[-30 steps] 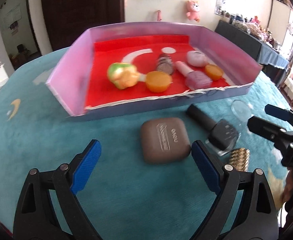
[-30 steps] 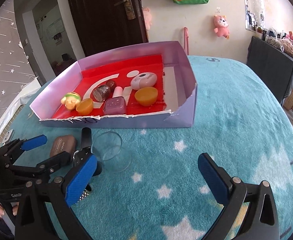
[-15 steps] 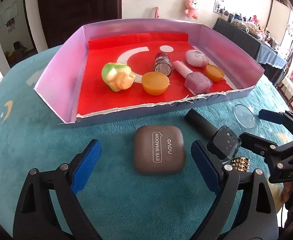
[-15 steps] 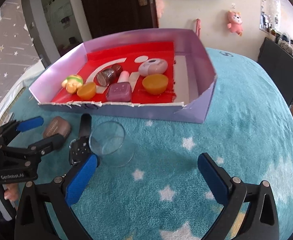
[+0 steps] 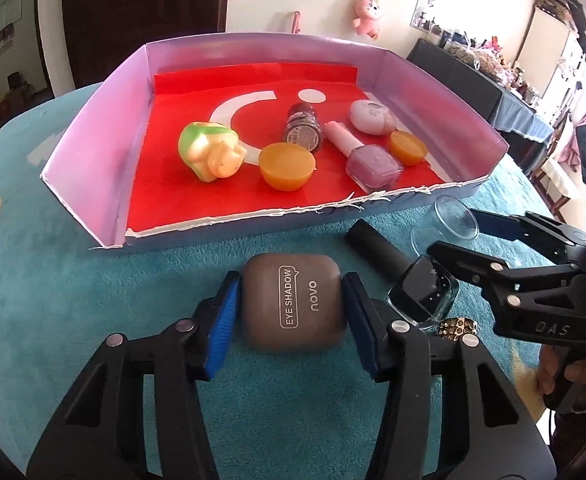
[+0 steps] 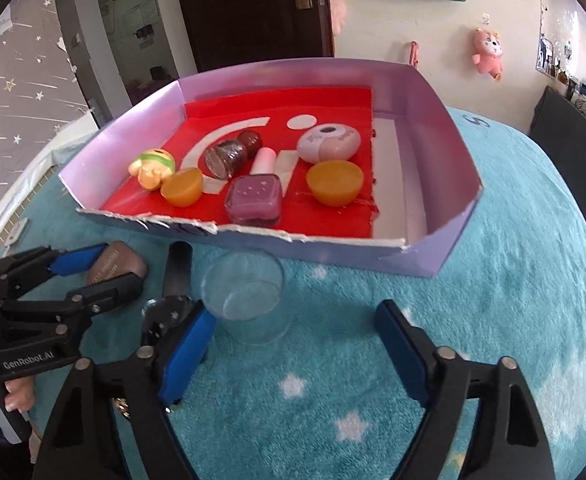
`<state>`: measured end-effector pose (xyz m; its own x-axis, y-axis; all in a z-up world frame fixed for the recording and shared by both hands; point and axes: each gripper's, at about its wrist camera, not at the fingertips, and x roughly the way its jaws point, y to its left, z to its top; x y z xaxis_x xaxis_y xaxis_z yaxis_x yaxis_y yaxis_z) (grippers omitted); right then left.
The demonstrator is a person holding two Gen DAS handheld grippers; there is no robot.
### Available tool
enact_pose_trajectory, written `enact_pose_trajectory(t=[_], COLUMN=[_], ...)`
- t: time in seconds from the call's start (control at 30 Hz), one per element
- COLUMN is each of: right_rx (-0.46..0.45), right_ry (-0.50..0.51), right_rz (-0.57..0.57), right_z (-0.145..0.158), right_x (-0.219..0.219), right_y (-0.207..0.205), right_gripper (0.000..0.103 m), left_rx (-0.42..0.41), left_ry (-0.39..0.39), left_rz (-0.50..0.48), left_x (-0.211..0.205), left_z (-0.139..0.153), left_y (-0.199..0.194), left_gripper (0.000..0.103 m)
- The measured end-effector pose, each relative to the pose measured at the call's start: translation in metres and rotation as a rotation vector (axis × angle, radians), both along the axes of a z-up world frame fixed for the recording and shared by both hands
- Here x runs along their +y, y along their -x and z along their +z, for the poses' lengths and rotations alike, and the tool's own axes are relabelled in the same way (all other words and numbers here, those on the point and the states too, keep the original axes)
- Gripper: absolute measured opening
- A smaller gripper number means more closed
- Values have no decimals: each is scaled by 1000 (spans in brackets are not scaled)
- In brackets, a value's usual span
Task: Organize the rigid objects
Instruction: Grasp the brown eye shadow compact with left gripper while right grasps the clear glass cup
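My left gripper [image 5: 291, 312] is shut on the brown eye shadow case [image 5: 294, 307], which lies on the teal cloth in front of the purple box [image 5: 93, 148]. The case also shows in the right wrist view [image 6: 115, 266]. My right gripper [image 6: 293, 344] is open, its fingers either side of a clear glass cup [image 6: 249, 294] lying on the cloth. The left wrist view shows the same cup [image 5: 451, 224]. A black nail polish bottle [image 5: 405, 276] lies between the case and the cup.
The box's red floor holds a green-yellow toy [image 5: 209, 152], two orange cups [image 5: 287, 166], a purple polish bottle [image 5: 369, 160], a dark jar [image 5: 303, 126] and a pink compact [image 5: 371, 116]. A gold ring [image 5: 457, 326] lies by the black bottle.
My left gripper moved forward and closed its fingers on the eye shadow case. My right gripper moved in toward the glass cup and stays open.
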<state>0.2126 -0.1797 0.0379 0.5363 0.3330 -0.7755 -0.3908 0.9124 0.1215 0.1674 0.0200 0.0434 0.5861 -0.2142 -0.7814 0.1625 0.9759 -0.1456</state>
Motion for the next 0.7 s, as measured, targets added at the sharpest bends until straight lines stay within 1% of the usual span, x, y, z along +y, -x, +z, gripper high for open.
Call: enact_pose_trajectory(t=[0.1,0.13,0.17,0.27,0.33,0.47,0.7], right_rx=[-5,-4,4,-24,-45,-56,-34], right_ry=[-23,-41,-67,-50,-65,-87,-84], right_rz=[24,40,62,64,63,64,65], right_z=[1,1,2,5,11,20,14], right_x=[4,5,7,11,10,8,5], right_y=[-1,0,2,9,15,21,23], right_gripper=[60,45,44,43,43,43,44], left_rx=[-1,-3,-7,-21,-30,-39,-44], left_ry=[11,15,17,20,18,17,16], left_rz=[-3,-4,-6,-10,-10,-10,-12], left_x=[1,1,1,2,2,2,2], left_z=[1,3,4,9,12,14,16], left_y=[2,3,4,8,9,11,14], left_gripper=[49,49,49,49,49,49,49])
